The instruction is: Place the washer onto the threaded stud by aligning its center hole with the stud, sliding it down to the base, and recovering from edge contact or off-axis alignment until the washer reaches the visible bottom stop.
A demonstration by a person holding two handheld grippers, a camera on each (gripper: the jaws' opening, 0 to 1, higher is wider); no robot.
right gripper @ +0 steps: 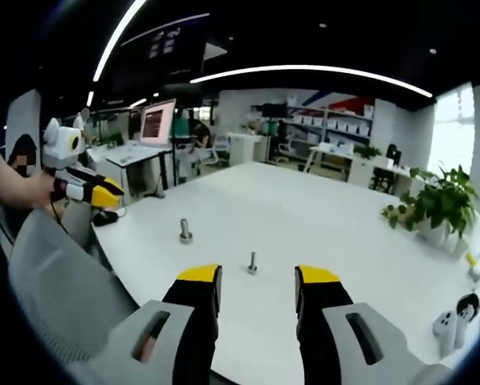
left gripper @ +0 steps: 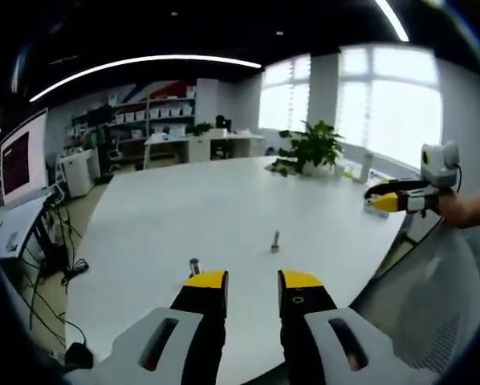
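Showing monitor (right gripper: 157, 121) | stud (right gripper: 185, 233) | potted plant (left gripper: 314, 147)

open-plan office: desks w/ monitor (right gripper: 157, 122), storage shelves (left gripper: 152, 112), big white table (left gripper: 224, 216), potted plant (left gripper: 312, 148).

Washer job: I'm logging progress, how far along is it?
Nothing looks done. Two studs stand on the table; whether the larger one already carries a washer is too small to tell. Left tool and right tool are open, empty. Picking and placing remain.

Table (right gripper: 320, 233) smooth matt white; stud (right gripper: 253, 263) metal.
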